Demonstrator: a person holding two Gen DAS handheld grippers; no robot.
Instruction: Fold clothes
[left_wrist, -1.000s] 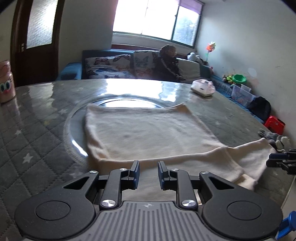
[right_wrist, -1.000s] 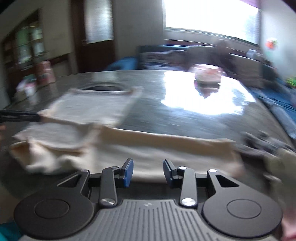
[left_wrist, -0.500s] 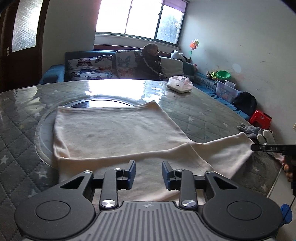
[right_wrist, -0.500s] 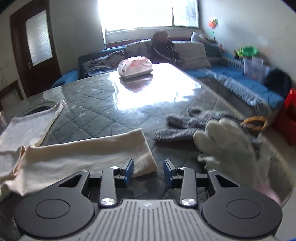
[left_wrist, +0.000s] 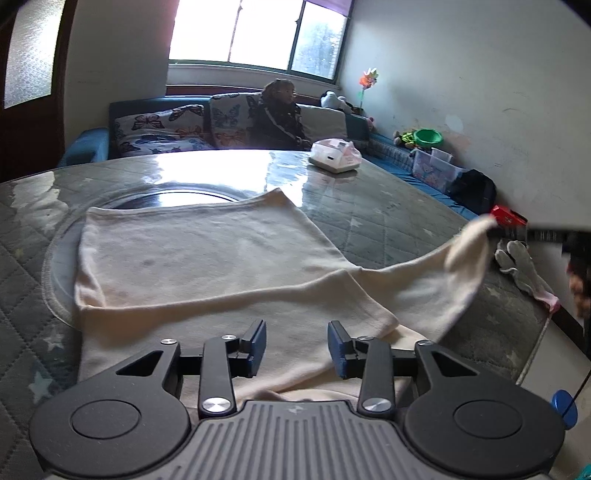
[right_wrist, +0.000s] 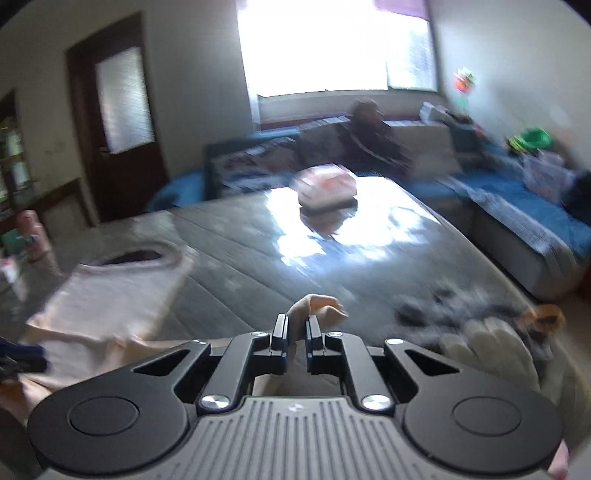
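Observation:
A cream long-sleeved top (left_wrist: 207, 266) lies flat on the quilted grey table (left_wrist: 388, 218), one sleeve folded across its near part. My left gripper (left_wrist: 296, 345) is open and empty just above the near edge of the top. My right gripper (right_wrist: 296, 334) is shut on the cuff of the other sleeve (right_wrist: 314, 308) and holds it off the table. In the left wrist view that sleeve end (left_wrist: 469, 243) is lifted at the right, pinched by the right gripper (left_wrist: 496, 230). The body of the top also shows in the right wrist view (right_wrist: 110, 299).
A pink-white tissue box (left_wrist: 334, 157) sits at the far side of the table. Grey and white gloves (left_wrist: 524, 269) lie by the right table edge, also in the right wrist view (right_wrist: 491, 343). A person sits on the sofa (left_wrist: 159, 129) behind the table.
My right gripper has closed on the sleeve cuff and lifted it off the table. The left gripper stays open and has shifted only slightly over the near edge of the top.

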